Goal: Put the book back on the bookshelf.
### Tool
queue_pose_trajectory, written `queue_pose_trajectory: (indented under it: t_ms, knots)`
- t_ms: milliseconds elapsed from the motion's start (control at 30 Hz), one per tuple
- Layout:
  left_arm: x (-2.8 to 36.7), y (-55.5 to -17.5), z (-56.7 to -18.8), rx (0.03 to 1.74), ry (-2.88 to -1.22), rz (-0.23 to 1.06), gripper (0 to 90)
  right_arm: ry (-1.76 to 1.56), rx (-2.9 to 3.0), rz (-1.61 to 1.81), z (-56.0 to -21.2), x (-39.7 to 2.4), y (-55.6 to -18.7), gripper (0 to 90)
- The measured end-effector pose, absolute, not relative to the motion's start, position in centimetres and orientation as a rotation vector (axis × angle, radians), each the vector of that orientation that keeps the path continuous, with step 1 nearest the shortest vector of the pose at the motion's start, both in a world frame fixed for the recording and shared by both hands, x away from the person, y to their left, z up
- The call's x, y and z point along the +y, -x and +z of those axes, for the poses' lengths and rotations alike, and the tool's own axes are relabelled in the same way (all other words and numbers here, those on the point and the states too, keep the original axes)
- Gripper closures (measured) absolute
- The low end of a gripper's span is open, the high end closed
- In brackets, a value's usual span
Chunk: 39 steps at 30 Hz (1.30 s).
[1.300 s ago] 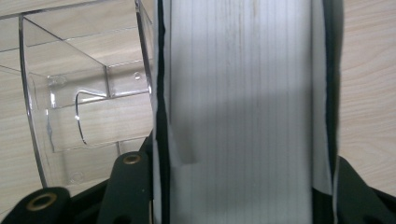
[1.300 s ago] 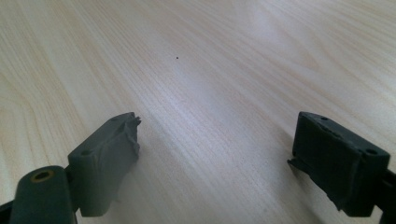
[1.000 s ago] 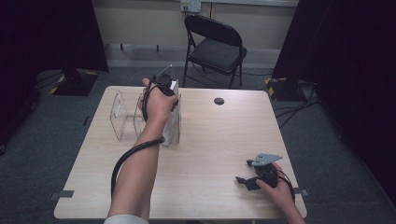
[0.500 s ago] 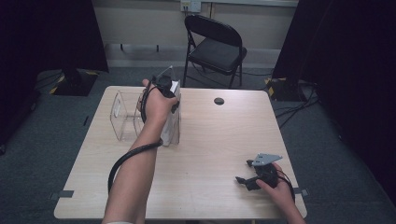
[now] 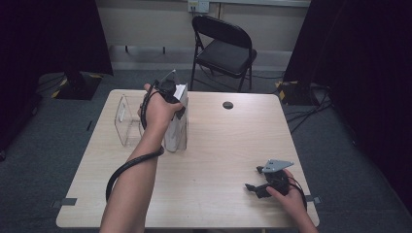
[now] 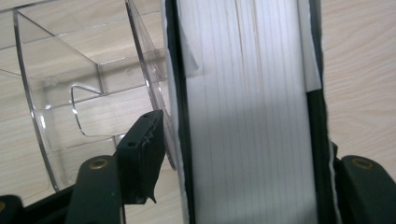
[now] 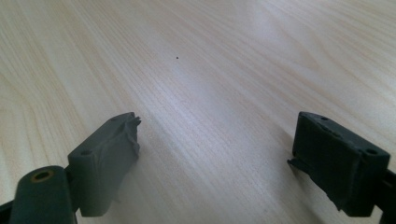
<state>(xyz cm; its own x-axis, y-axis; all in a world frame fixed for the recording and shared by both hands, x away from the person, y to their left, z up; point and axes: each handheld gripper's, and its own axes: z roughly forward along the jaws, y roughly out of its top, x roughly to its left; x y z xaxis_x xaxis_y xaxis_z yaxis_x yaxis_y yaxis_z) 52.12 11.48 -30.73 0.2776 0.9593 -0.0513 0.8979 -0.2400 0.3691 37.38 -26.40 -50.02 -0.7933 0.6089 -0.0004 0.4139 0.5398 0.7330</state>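
Clear plastic forms the file holder [image 5: 127,122] standing on the wooden table [image 5: 218,160] in the high view, with a thick book [image 5: 177,127] upright in the compartment on its right-hand side. The left tongs [image 5: 170,92] sit on top of the book, directly above its upper edge; the hand [image 5: 156,110] and forearm cover most of them, so their jaws are hard to make out from here. Near the table's front right corner the right tongs [image 5: 255,187] rest low over bare wood, well apart from the book, with the grey plate on top.

From the left gripper view, the book [image 6: 243,112] runs up between the two black jaws, its white page block framed by dark covers. The jaws have just been opening: the left fingertip [image 6: 142,154] stands off the cover with the holder's clear wall [image 6: 149,79] beside it, while the right jaw is cut off by the frame's edge, so its contact with the cover cannot be judged. The holder's empty compartment [image 6: 70,93] lies left of the jaws.

Along the right gripper view, the right tongs [image 7: 217,154] stand wide apart with pale wood grain [image 7: 196,70] between and beyond the tips.
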Motion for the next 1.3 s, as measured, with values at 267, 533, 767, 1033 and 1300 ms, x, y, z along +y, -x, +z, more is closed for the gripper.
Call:
queue_pose_trajectory:
  t_ms: [267,533,767,1033,1300]
  knots:
    - [11.8,-51.6,-30.7,1.657,-2.247,0.245,33.2,-0.857,2.524,1.101,-50.0,-26.4,-37.4,13.3]
    - [12.4,-51.0,-30.7,1.656,-2.223,0.232,29.4,-0.857,2.524,1.101,-50.0,-26.4,-37.4,13.3]
    - [12.8,-50.4,-30.5,1.623,-2.238,0.223,28.8,-0.856,2.523,1.101,-50.0,-26.4,-37.4,13.3]
    - [12.9,-49.5,-30.4,1.595,-2.251,0.202,28.4,-0.856,2.523,1.101,-50.0,-26.4,-37.4,13.3]
    - [13.2,-48.5,-30.8,1.587,-2.235,0.187,27.4,-0.857,2.523,1.1,-50.0,-26.4,-37.4,13.3]
